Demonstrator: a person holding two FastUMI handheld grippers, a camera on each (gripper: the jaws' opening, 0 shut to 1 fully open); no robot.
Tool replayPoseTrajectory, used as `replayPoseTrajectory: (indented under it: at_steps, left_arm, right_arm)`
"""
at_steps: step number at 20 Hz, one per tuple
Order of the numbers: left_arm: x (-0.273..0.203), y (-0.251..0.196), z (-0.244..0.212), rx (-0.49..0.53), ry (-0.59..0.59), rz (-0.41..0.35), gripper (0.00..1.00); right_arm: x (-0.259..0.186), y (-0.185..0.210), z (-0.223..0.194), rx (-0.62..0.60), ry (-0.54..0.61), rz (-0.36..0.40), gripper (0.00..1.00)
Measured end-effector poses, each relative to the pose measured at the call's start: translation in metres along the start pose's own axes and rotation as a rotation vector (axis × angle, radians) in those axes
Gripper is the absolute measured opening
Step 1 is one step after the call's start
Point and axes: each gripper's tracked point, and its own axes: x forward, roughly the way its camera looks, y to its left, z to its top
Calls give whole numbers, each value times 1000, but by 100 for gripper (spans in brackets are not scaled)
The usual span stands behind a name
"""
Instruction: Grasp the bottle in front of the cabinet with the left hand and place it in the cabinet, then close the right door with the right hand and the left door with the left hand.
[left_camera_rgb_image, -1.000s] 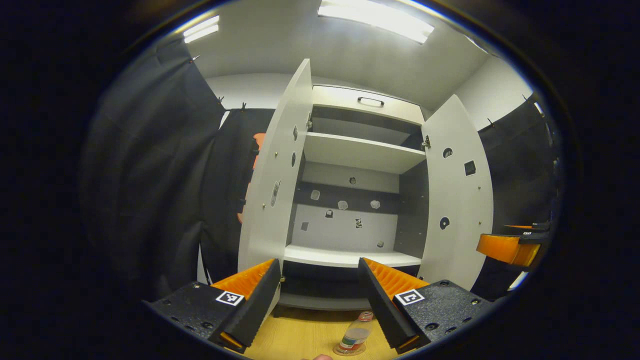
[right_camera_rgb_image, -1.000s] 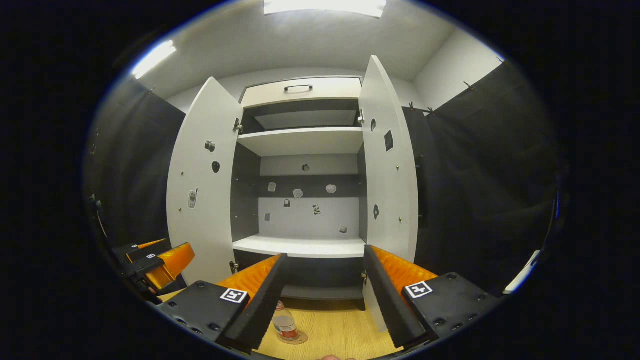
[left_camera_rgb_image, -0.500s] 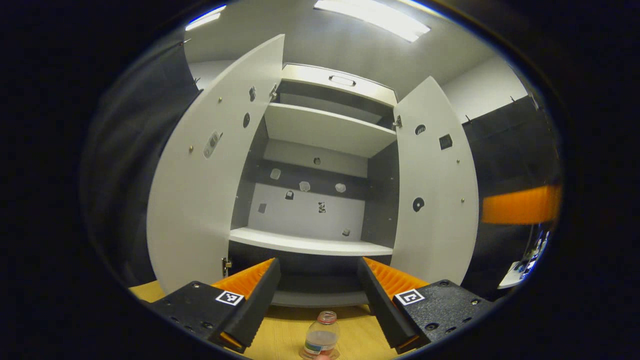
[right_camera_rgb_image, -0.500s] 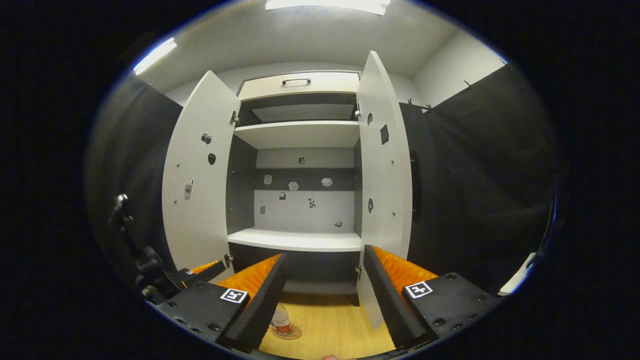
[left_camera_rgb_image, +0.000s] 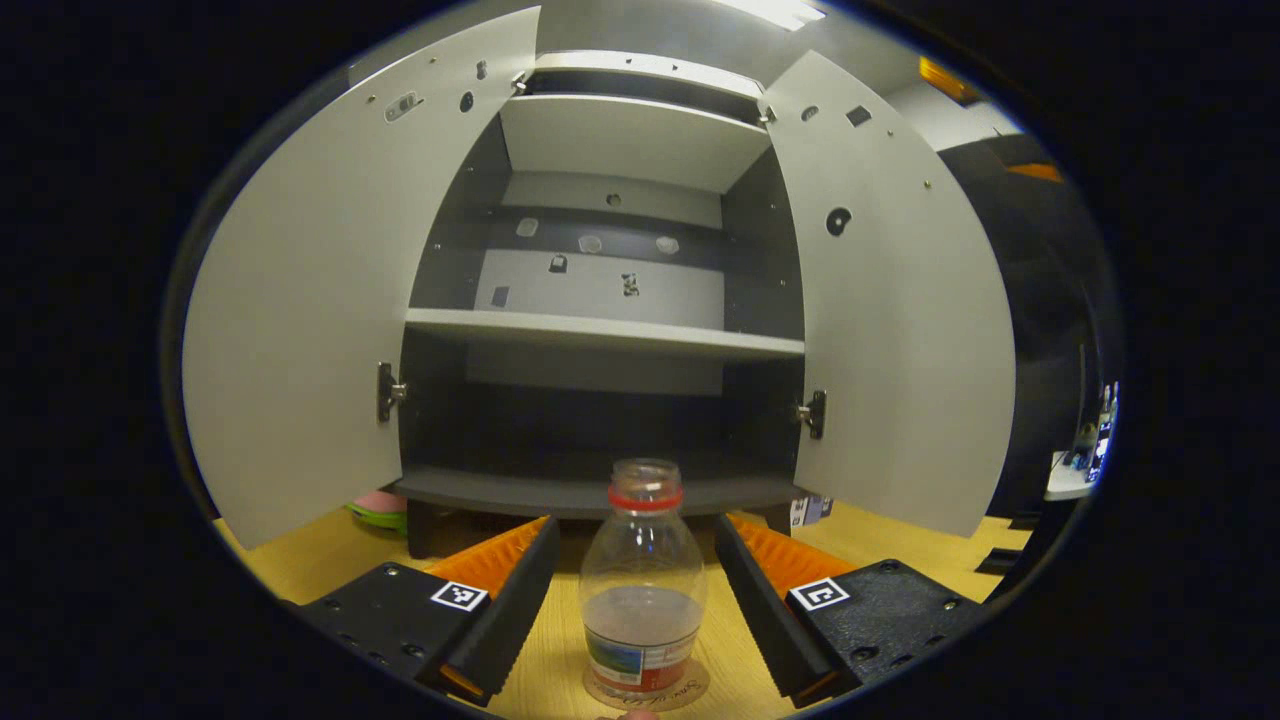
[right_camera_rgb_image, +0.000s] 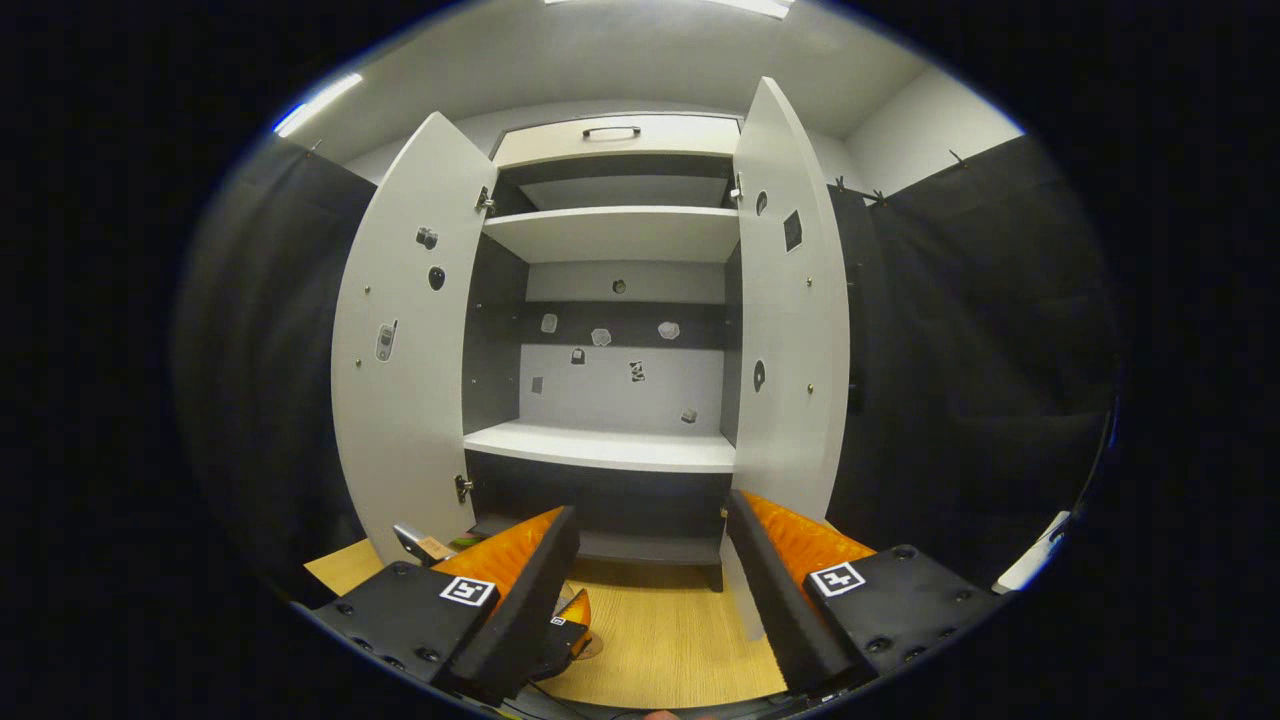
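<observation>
Left gripper view: my left tongs (left_camera_rgb_image: 635, 590) stand spread around the plastic bottle (left_camera_rgb_image: 642, 590), untouched, cabinet (left_camera_rgb_image: 600, 330) at twelve o'clock; right tongs (right_camera_rgb_image: 650, 590) spread too.

Wooden floor (right_camera_rgb_image: 670, 650), black cloth walls (right_camera_rgb_image: 980, 350), ceiling light (right_camera_rgb_image: 315, 103).
</observation>
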Motion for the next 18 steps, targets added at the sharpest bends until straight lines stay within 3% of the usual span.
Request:
replayPoseTrajectory:
  at_steps: [7, 8, 9, 13, 18]
  left_arm:
    - [-5, 1, -45, -26, 77, 18, 95]
    - [-7, 7, -44, -18, 98, 38, 92]
    - [-8, 6, -40, -9, 123, 25, 73]
    - [-20, -1, 38, -17, 57, -67, 71]
    - [-22, 9, 172, -46, -37, -94, 70]
  right_arm:
    - [9, 1, -10, -7, 32, -5, 98]
    - [9, 0, -10, -4, 33, -3, 98]
    - [10, -1, -10, -1, 32, -5, 98]
    - [14, -12, -12, 1, 14, -28, 98]
    - [22, -28, -24, 23, 13, -54, 98]
